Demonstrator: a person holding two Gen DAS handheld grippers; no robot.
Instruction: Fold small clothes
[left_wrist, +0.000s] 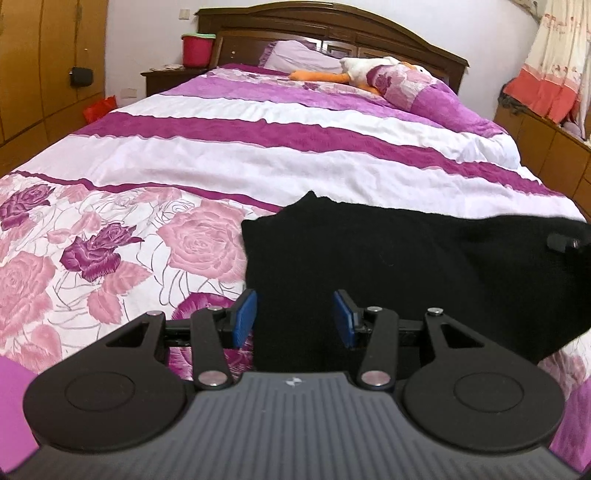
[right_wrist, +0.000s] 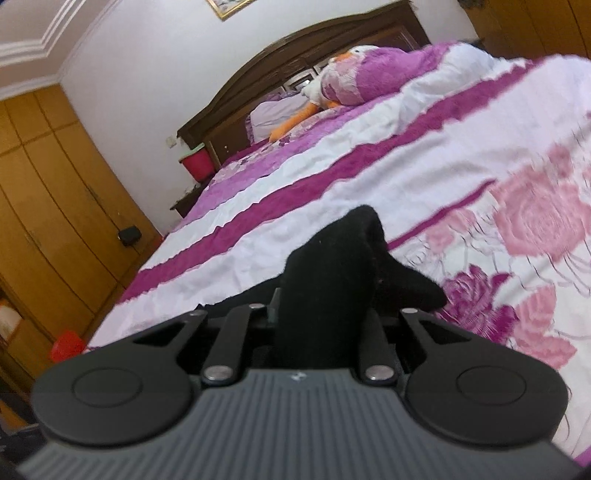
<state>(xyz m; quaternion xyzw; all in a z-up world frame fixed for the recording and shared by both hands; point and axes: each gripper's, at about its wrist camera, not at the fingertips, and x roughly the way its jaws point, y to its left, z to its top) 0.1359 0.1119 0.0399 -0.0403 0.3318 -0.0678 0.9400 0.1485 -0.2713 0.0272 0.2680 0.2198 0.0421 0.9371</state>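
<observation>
One black knit garment (left_wrist: 406, 258), soft and limp, stretched between two grippers above the bed (left_wrist: 258, 147). Left gripper (left_wrist: 295, 317): blue pads half apart, cloth between them, grip unclear. Right gripper (right_wrist: 325, 314): jaws clamped on a bunched fold. One floral quilted cover, one plush duck (left_wrist: 354, 72).
</observation>
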